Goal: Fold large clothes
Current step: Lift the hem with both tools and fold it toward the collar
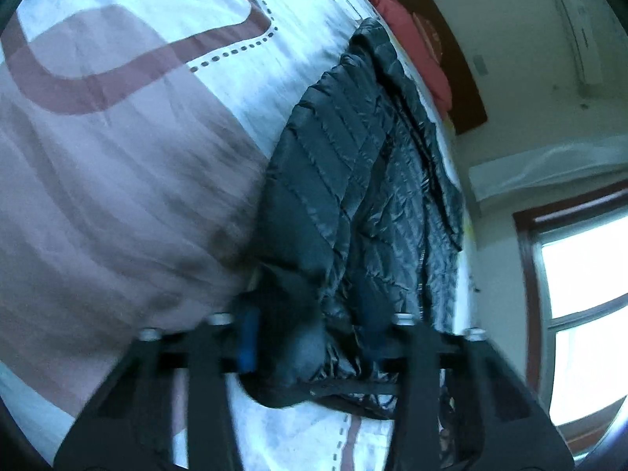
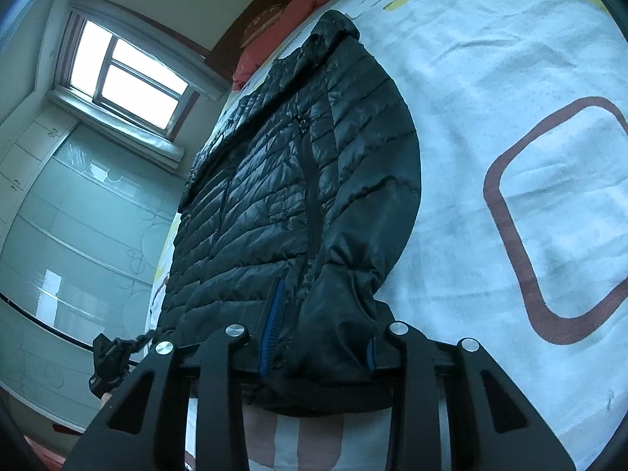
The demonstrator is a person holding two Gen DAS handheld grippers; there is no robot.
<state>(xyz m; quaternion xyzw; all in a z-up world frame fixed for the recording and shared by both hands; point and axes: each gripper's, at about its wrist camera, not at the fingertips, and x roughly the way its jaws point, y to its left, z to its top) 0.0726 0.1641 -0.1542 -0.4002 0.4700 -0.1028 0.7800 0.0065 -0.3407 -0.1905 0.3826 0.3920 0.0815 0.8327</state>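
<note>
Right wrist: right gripper (image 2: 318, 337) pinches jacket (image 2: 298, 180) hem, jacket flat on bed (image 2: 510, 78). Left gripper (image 1: 310, 325) likewise clamped on hem. Grasp step; next probably lift hem toward collar together.

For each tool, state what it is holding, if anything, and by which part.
Both grip the black puffer jacket at its near bottom hem: the right tool around the cuff end of the sleeve, the left tool on a bunched hem corner.

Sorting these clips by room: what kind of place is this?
Most likely a bedroom: the jacket lies on a bed with a patterned sheet, a red pillow at the head, and a wardrobe beside it.
</note>
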